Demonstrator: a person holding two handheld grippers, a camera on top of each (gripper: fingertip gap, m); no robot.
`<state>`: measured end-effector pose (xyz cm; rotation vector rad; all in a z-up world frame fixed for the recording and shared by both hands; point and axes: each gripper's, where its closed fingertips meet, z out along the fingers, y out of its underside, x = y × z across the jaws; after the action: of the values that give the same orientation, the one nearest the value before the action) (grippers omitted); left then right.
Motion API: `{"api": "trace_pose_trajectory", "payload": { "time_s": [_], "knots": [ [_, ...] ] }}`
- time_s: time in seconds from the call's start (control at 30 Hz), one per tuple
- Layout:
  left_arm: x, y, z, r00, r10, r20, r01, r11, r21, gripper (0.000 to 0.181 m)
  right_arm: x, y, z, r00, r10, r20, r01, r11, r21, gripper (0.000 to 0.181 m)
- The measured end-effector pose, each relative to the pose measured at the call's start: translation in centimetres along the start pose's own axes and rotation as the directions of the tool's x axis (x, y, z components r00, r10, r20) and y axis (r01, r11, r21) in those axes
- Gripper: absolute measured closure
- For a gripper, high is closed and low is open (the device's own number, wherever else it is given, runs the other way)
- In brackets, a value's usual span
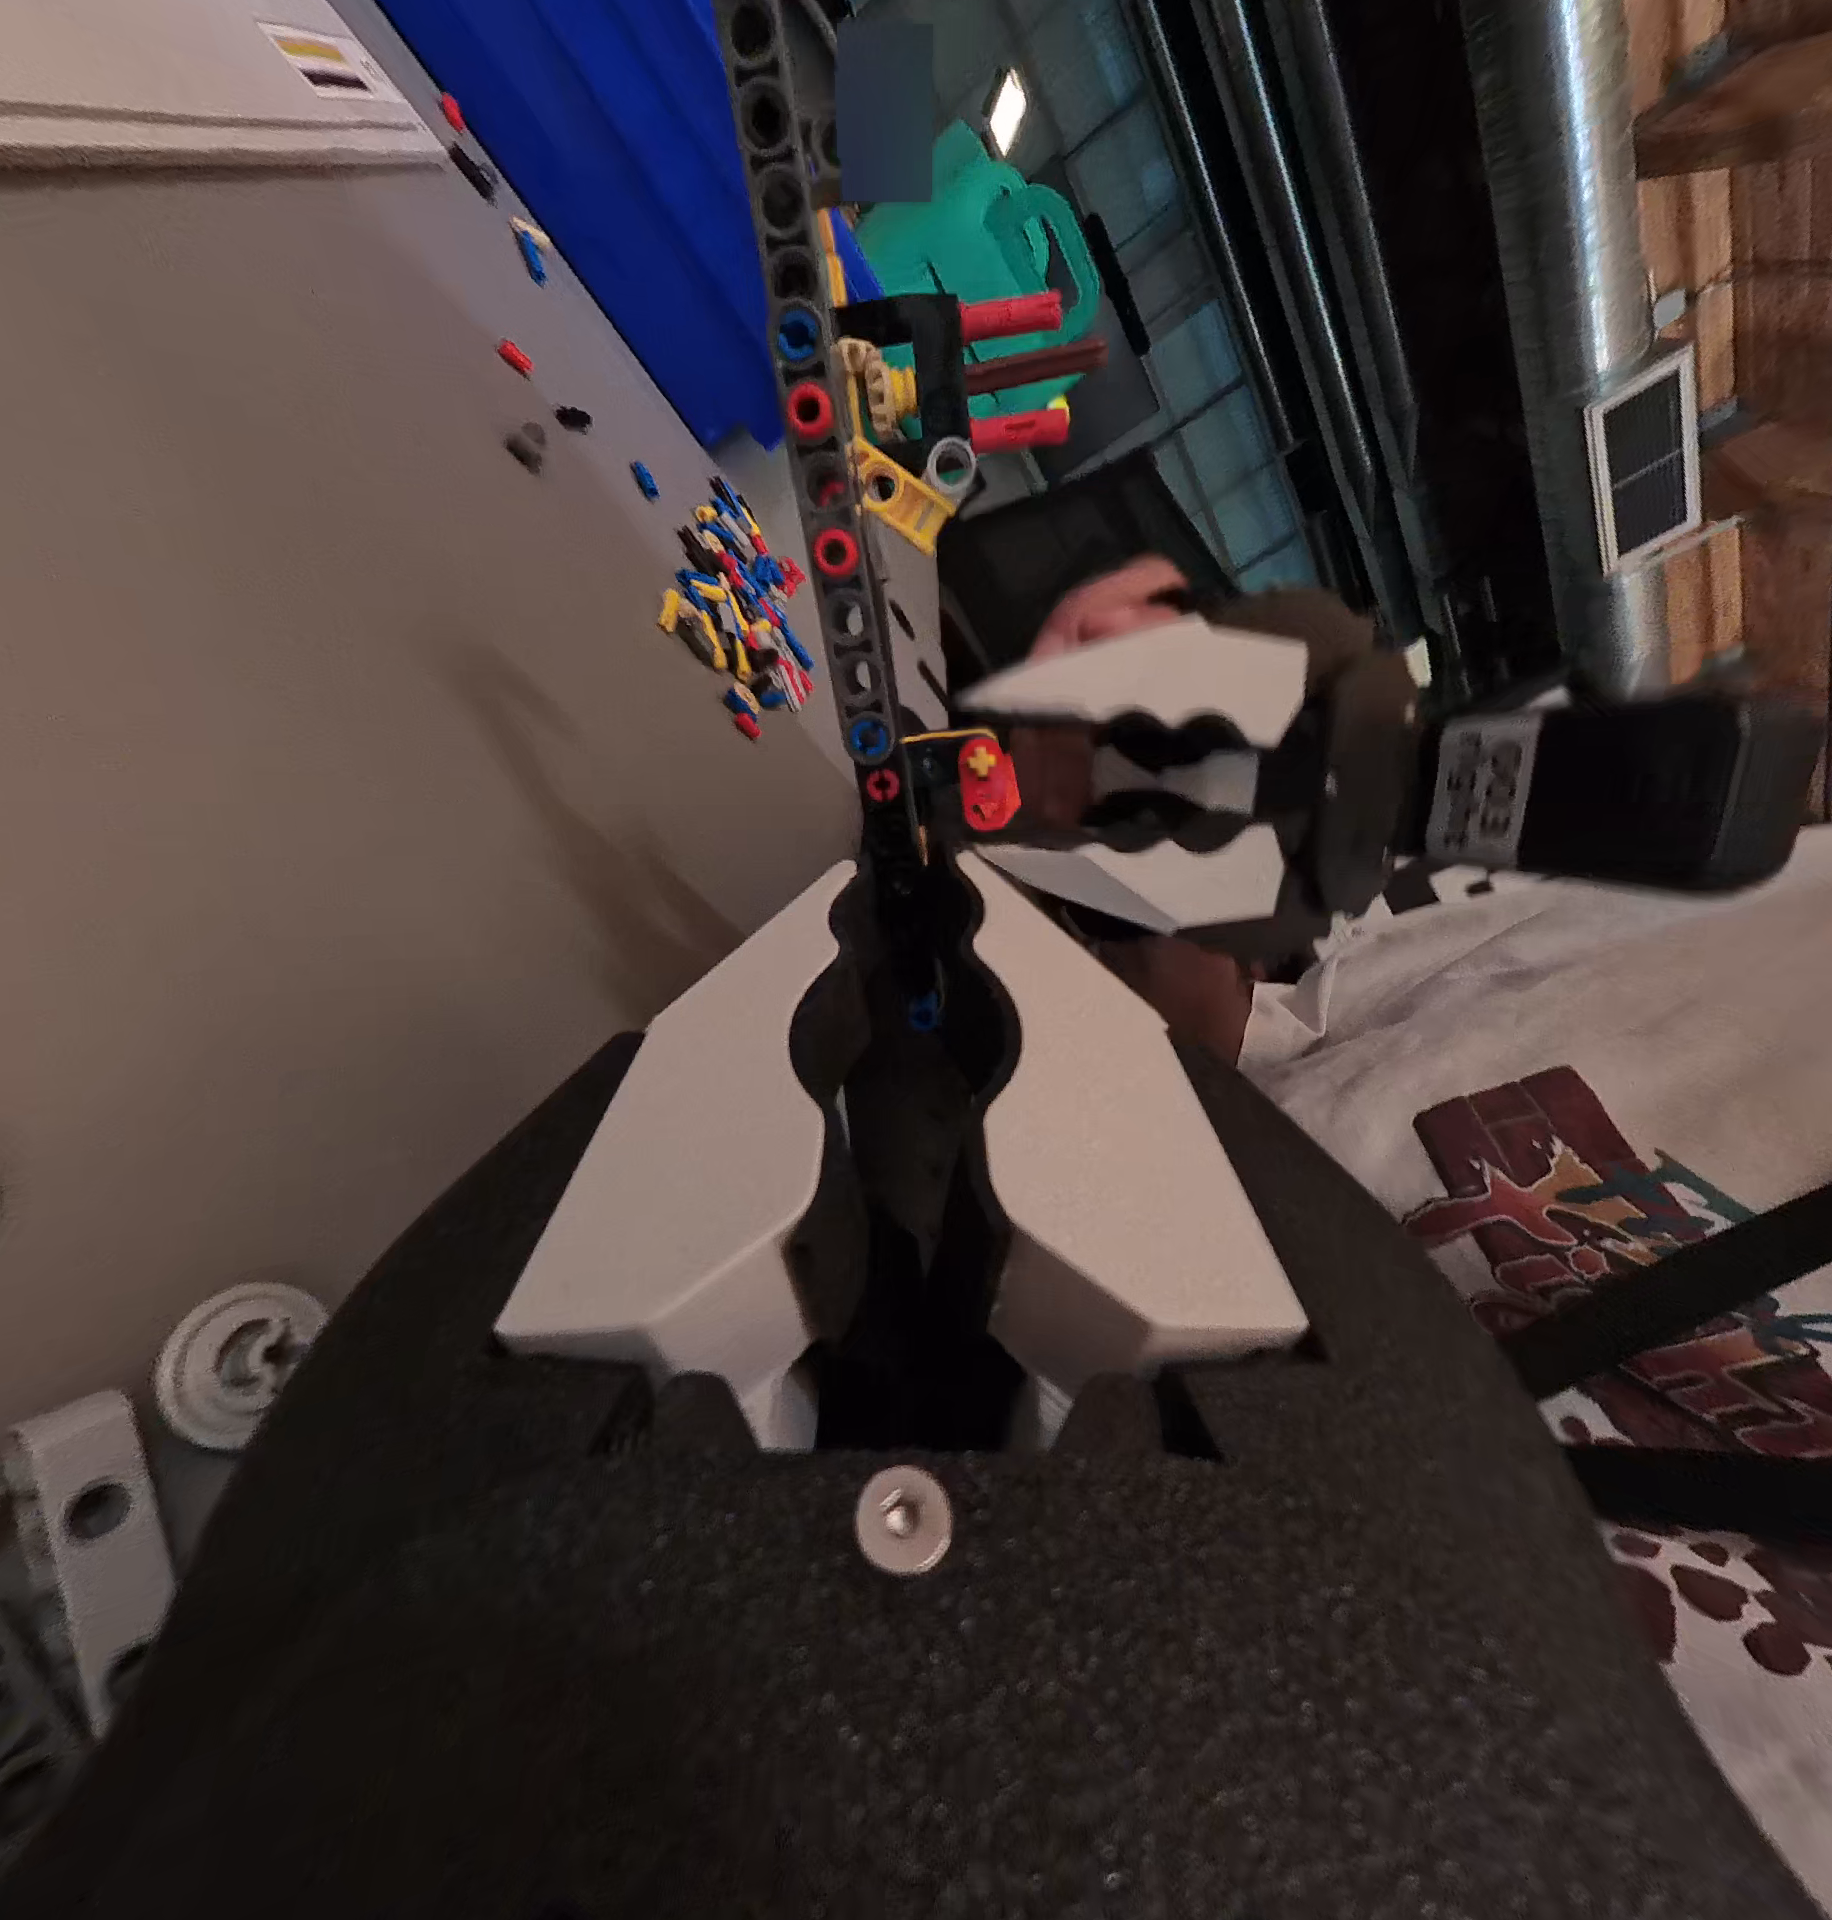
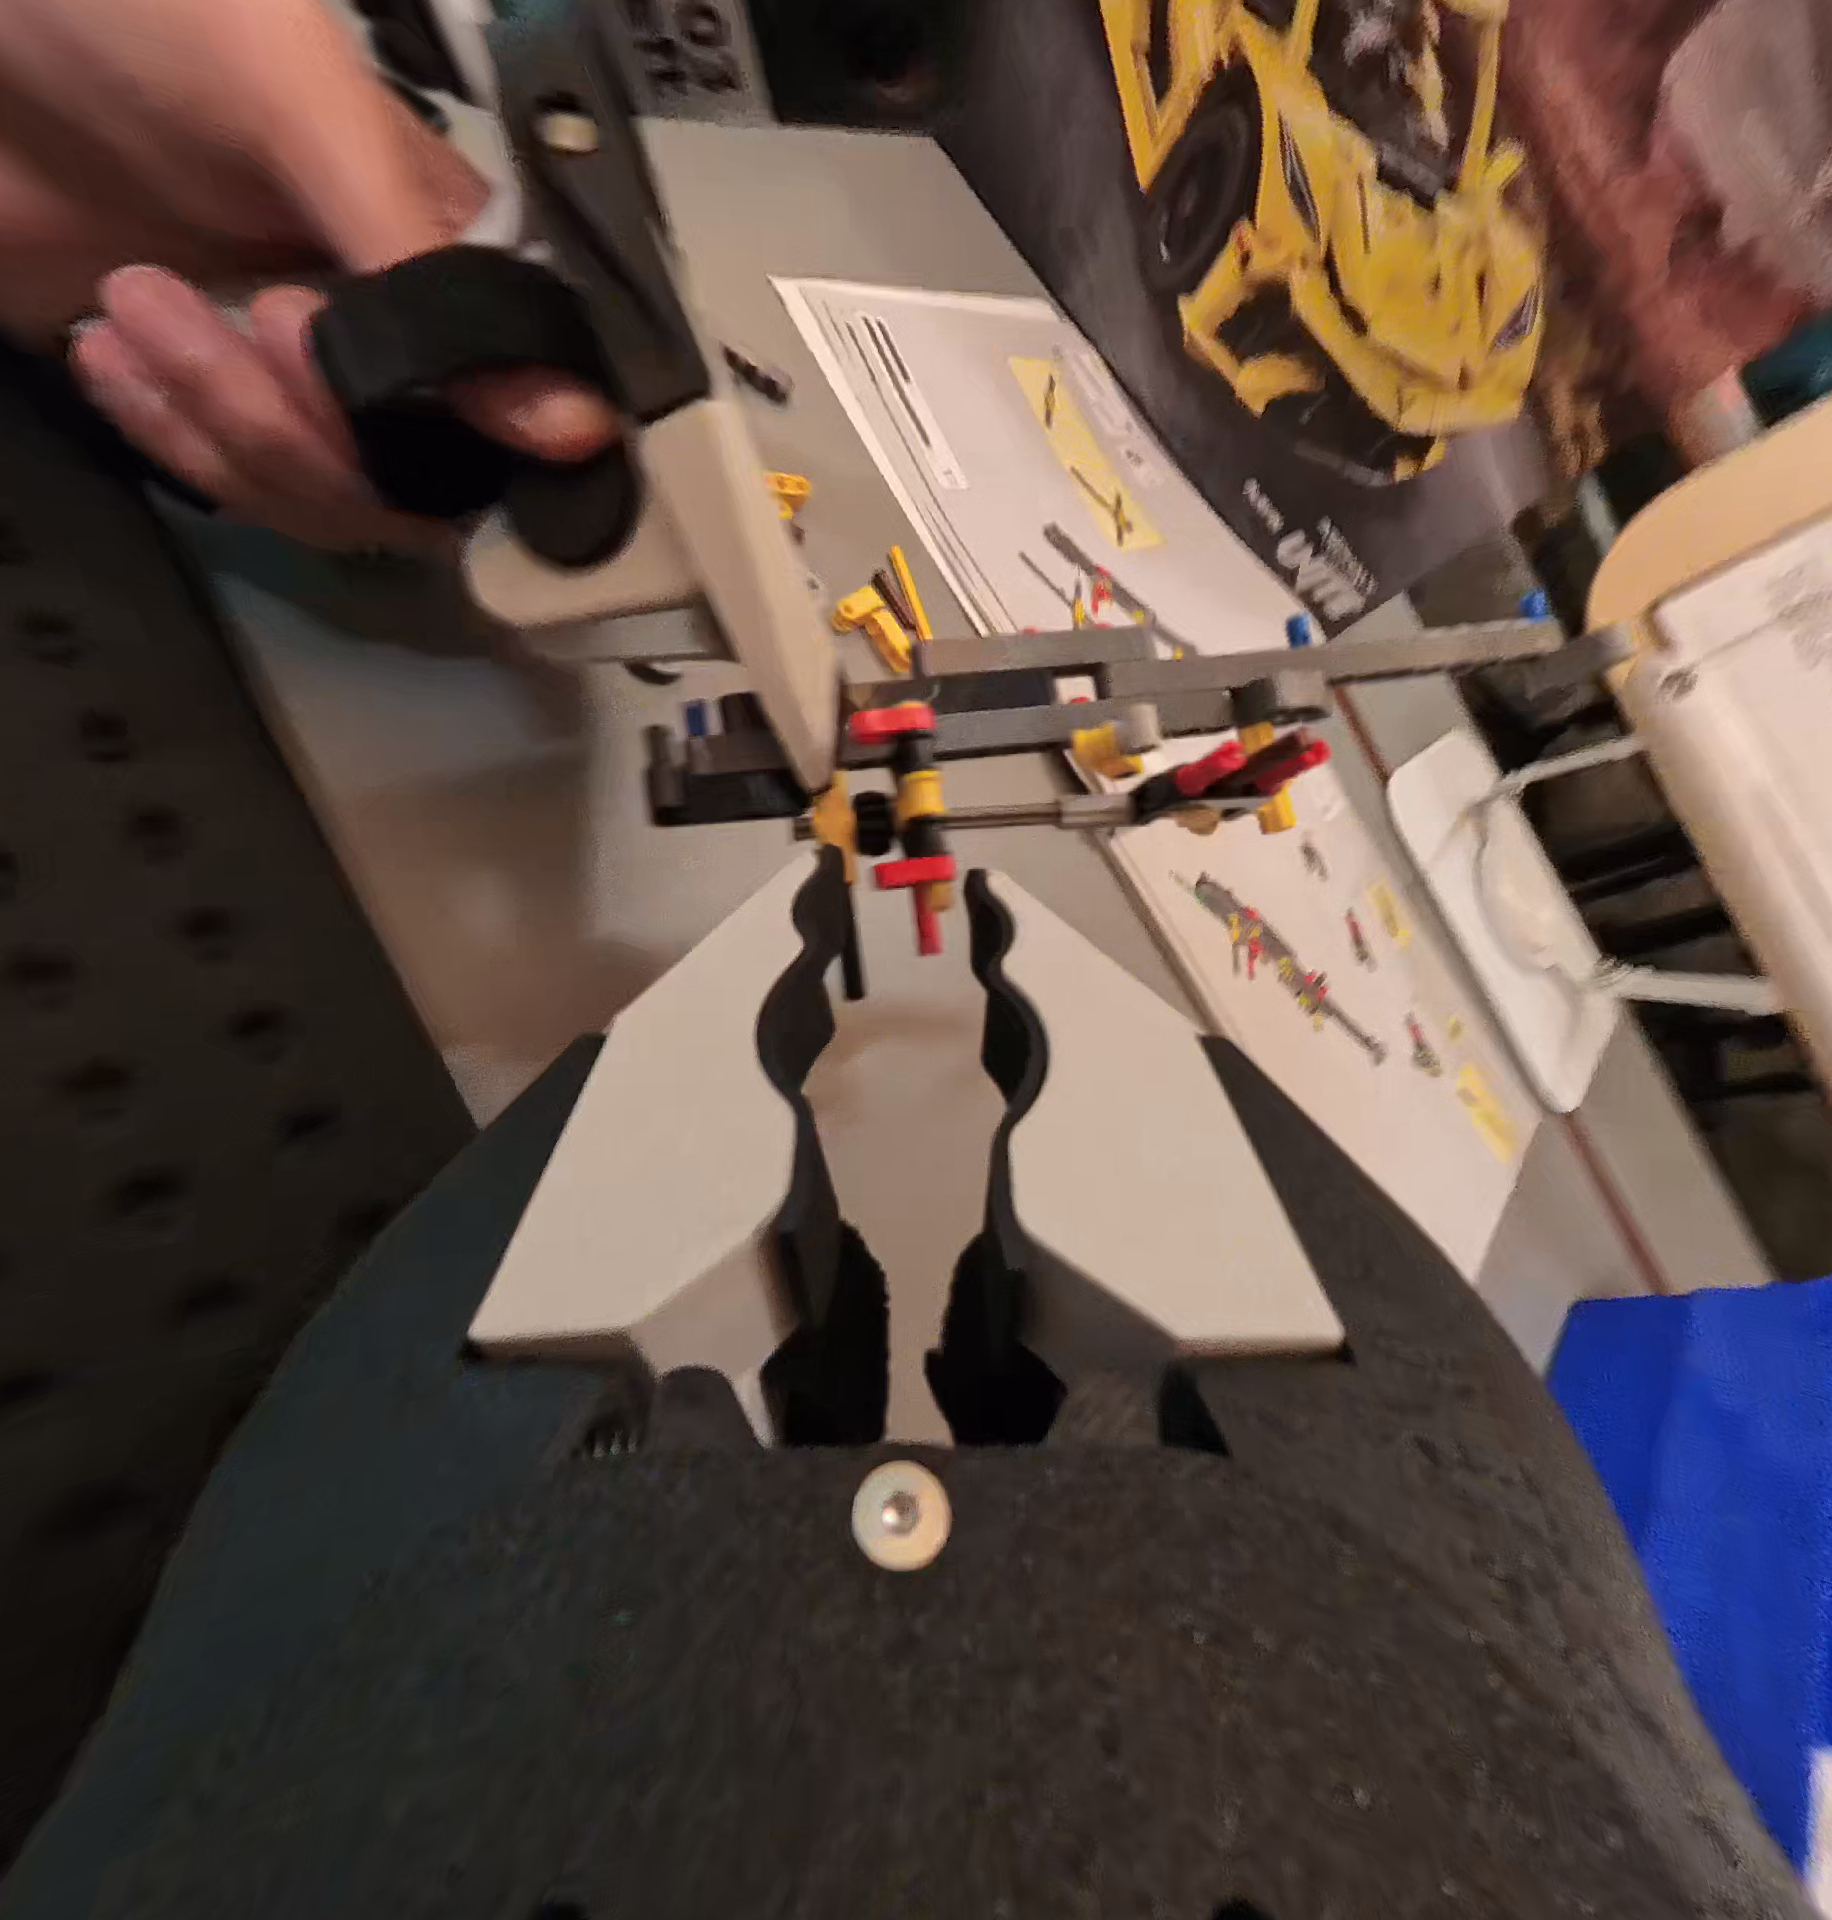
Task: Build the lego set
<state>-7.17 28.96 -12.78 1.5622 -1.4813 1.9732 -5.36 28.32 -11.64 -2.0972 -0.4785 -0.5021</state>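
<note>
Midair, the half-built lego frame [image 1: 839, 582] was held above the grey table [image 1: 268, 623]

Its long dark-grey holed beam, studded with red and blue pins, sat clamped between the wavy black pads of the left hand-held gripper [image 1: 907, 883]; the right hand-held gripper [image 2: 896, 883] stood part-open, its pale wedge-shaped fingers [image 2: 1099, 1091] either side of a small red cross-axle piece [image 2: 917, 883] without pinching it. Loose coloured pins [image 1: 735, 613] lay heaped on the smooth table, with the printed instruction booklet [image 2: 995, 436] lying flat there too
</note>
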Motion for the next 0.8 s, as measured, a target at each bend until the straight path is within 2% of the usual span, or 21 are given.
{"api": "trace_pose_trajectory", "payload": {
  "time_s": [0.1, 0.17, 0.3, 0.47, 0.57, 0.8],
  "knots": [
    [0.1, -1.2, -0.7, 0.997, -0.058, -0.045, 0.062, 0.995, 0.075, 0.175, -0.3, -0.4, -0.8, 0.996, -0.055, -0.07, 0.057, 0.998, 0.025, 0.158],
    [0.5, -1.6, -0.9, 0.994, -0.072, -0.086, 0.08, 0.992, 0.1, 0.175, -1.3, -0.6, -0.5, 1.0, 0.017, -0.004, -0.017, 0.999, 0.033, 0.153],
    [0.9, -1.4, -0.6, 0.989, -0.089, -0.121, 0.1, 0.991, 0.088, 0.175, -0.7, -0.8, 0.3, 0.998, 0.029, -0.048, -0.026, 0.998, 0.058, 0.152],
    [1.5, -1.0, -0.2, 0.989, -0.07, -0.128, 0.08, 0.994, 0.076, 0.175, -1.0, -0.8, 0.8, 0.994, 0.095, 0.052, -0.098, 0.993, 0.064, 0.159],
    [1.5, -1.0, -0.2, 0.991, -0.058, -0.119, 0.067, 0.995, 0.079, 0.175, -0.6, -0.8, 0.9, 0.997, 0.058, 0.044, -0.06, 0.998, 0.035, 0.166],
    [1.7, -1.0, -0.1, 0.992, -0.053, -0.117, 0.064, 0.994, 0.09, 0.175, -0.5, -1.0, 0.7, 0.99, 0.108, 0.093, -0.112, 0.993, 0.037, 0.166]
  ]
}}
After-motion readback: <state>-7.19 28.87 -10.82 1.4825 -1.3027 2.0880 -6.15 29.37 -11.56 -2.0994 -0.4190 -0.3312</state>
